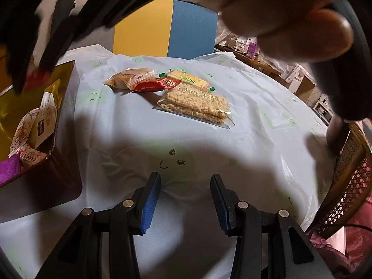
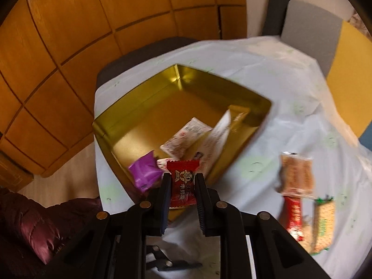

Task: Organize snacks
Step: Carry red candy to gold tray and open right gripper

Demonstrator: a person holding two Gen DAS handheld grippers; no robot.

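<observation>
My right gripper is shut on a small red candy packet and holds it above the near corner of a gold tin. Inside the tin lie a purple packet and white wrapped snacks. In the left wrist view the same tin sits at the left, with the red candy blurred above it. My left gripper hangs low over the tablecloth, open, with nothing between its blue pads. Farther off lie a rice cracker pack, a brown packet, a red packet and a yellow-green bar.
A pale tablecloth with small face prints covers the round table. A rattan chair stands at its right edge. A hand fills the top of the left wrist view. Wooden panelling and a dark red jacket lie beyond the table.
</observation>
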